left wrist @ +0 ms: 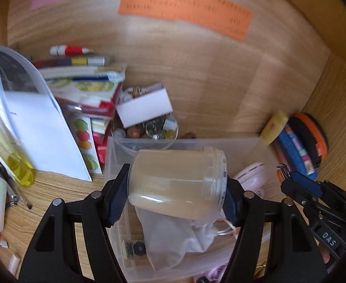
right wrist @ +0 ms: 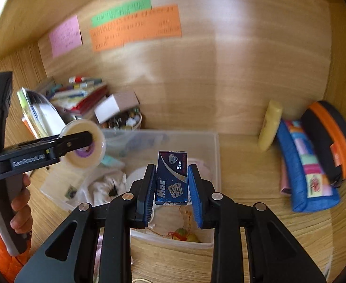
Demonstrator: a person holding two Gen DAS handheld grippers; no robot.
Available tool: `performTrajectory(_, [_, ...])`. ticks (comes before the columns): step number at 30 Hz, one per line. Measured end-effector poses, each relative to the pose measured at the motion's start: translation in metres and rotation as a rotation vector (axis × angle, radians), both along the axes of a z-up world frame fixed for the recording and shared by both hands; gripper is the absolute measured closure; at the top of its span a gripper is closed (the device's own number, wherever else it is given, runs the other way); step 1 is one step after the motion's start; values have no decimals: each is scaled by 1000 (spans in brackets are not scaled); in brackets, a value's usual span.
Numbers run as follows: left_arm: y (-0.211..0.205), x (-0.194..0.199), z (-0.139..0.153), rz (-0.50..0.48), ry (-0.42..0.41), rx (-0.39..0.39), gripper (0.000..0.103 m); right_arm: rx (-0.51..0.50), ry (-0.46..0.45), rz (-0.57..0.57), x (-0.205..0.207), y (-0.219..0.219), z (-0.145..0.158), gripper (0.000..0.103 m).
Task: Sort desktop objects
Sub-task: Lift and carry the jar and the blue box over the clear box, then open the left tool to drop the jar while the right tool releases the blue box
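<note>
My left gripper (left wrist: 176, 188) is shut on a clear plastic jar (left wrist: 176, 184) lying sideways, held above a clear plastic bin (left wrist: 116, 155). The bin holds a white cloth pouch (left wrist: 173, 240) and a pink round thing (left wrist: 253, 176). My right gripper (right wrist: 171, 184) is shut on a small blue "Max" blade box (right wrist: 172, 178) above the same bin (right wrist: 216, 155). In the right wrist view the left gripper (right wrist: 88, 141) with the jar (right wrist: 85, 143) is at the left, over the bin's left end. In the left wrist view the right gripper (left wrist: 288, 174) reaches in from the right.
A stack of books and papers (left wrist: 78, 87) leans at the back left, with a white box (left wrist: 144, 108) and a bowl of small items (left wrist: 149, 129). Pouches (right wrist: 307, 165) and a yellow bottle (right wrist: 269, 125) stand at the right. Coloured notes (right wrist: 135, 26) hang on the wooden back wall.
</note>
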State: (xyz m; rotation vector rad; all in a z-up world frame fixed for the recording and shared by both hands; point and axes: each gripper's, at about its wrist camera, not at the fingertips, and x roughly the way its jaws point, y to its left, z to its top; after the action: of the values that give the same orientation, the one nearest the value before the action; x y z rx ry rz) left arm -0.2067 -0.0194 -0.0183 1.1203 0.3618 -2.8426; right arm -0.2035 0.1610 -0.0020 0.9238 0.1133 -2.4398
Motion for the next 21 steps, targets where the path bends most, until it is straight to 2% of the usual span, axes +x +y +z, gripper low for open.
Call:
performTrajectory(5, [8,-7,-9,-29,-19,-45,36,26,-52,10,-5,-5,-14,78])
performTrajectory(13, [18,-11,-20,-55,-32,-110,36,55,-64,8,-4,-7,-18,78])
performTrajectory(21, [16,-13,-26,-51,-39,-134,37,80,-81,9,-6,-11,-23,78])
